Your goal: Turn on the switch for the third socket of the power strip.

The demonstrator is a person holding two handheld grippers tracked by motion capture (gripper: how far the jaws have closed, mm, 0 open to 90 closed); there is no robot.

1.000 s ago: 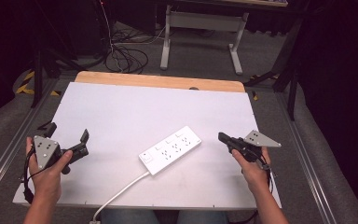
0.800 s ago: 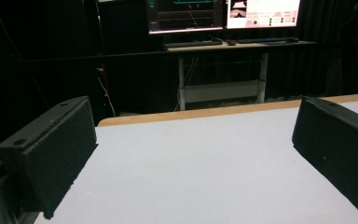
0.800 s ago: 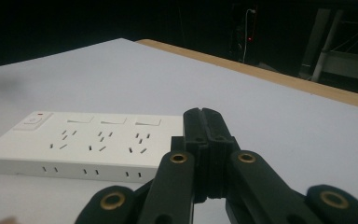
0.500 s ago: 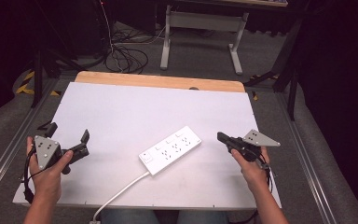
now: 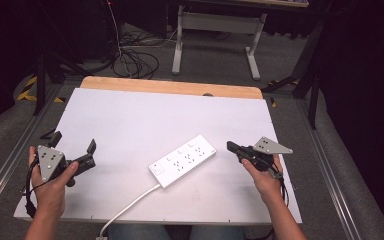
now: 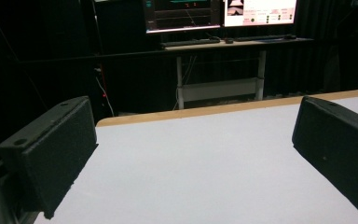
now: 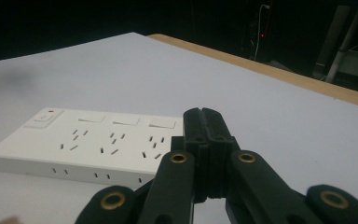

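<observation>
A white power strip point(image 5: 182, 160) lies slantwise near the middle of the white table point(image 5: 145, 120), its cord point(image 5: 130, 206) running off the front edge. In the right gripper view the power strip point(image 7: 88, 144) shows several sockets and a switch point(image 7: 43, 117) at its left end. My right gripper point(image 5: 231, 146) is shut with nothing in it, tips a short way right of the strip; in its own view the right gripper point(image 7: 203, 122) has both jaws pressed together. My left gripper point(image 5: 74, 145) stands open at the table's left, well apart from the strip, and the left gripper point(image 6: 191, 140) has bare table between its wide jaws.
A wooden strip point(image 5: 170, 88) borders the table's far edge. Beyond it stand a desk frame point(image 5: 215, 30) and loose cables point(image 5: 130, 60) on the floor. Monitors point(image 6: 219, 11) glow on a far desk in the left gripper view. Metal rails point(image 5: 325, 165) flank the table.
Nothing has visibly moved apart from a slight shift of the right gripper toward the power strip.
</observation>
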